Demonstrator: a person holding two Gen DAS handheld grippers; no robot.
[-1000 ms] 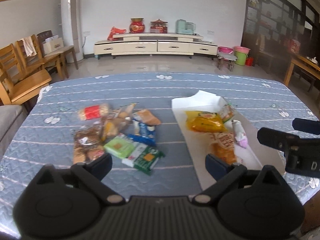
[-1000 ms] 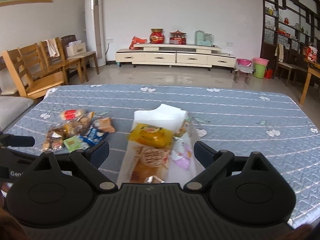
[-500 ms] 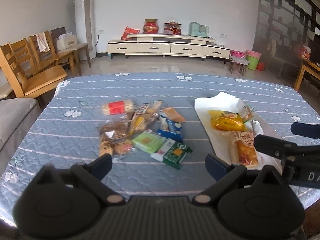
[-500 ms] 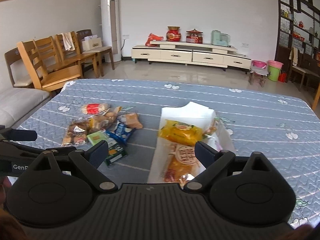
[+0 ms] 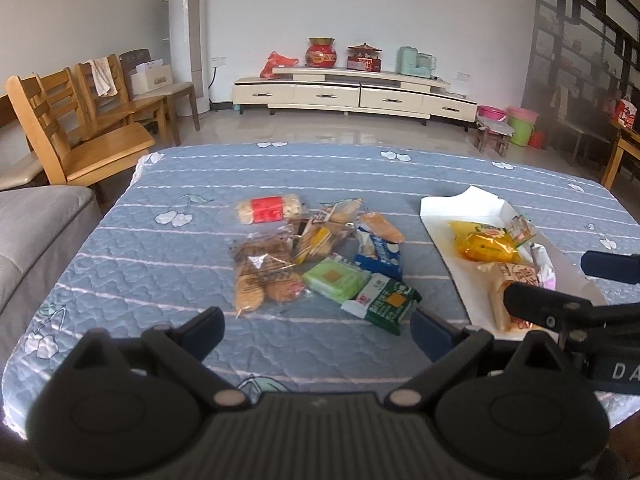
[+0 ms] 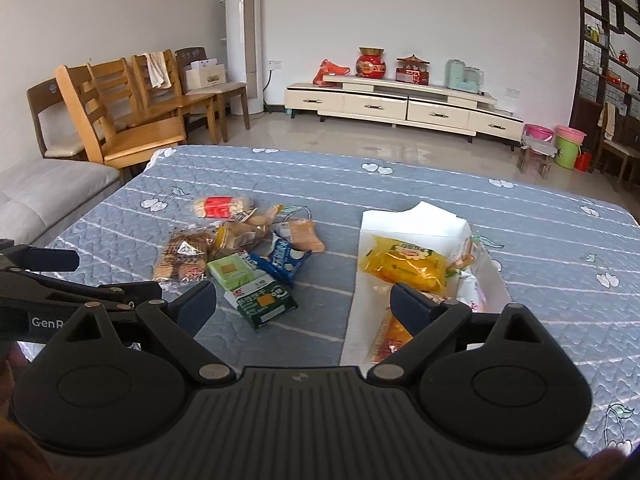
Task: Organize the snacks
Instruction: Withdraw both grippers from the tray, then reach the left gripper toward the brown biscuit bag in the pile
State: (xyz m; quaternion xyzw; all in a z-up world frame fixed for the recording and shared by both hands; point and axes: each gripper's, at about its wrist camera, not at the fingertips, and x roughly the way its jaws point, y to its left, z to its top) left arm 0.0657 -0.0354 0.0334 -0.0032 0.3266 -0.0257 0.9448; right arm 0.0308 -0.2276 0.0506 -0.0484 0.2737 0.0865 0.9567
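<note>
The left gripper (image 5: 316, 330) hangs over the near edge of the blue quilted surface (image 5: 168, 272), its fingers (image 5: 204, 330) spread wide with nothing between them. The loose pile of snacks (image 5: 320, 256) lies just beyond the fingertips, clear of them. Nearest in the pile is a dark green packet (image 5: 386, 300), just ahead of the left gripper's right finger. A light green packet (image 5: 336, 280) touches the dark green one on its left, and a blue packet (image 5: 380, 254) lies just behind both. A clear bag of brown biscuits (image 5: 262, 276) sits at the pile's left, and a red-banded roll (image 5: 268, 208) at its far edge.

The white tray (image 6: 408, 220) lies to the right of the pile, apart from it. It holds a yellow packet (image 6: 404, 266) at the far end and an orange packet (image 6: 390, 338) nearer. The right gripper (image 6: 304, 308) is also spread and empty. Its right finger (image 6: 412, 310) hangs in front of the tray's near part, and the dark green packet (image 6: 262, 300) shows beside its left finger.
</note>
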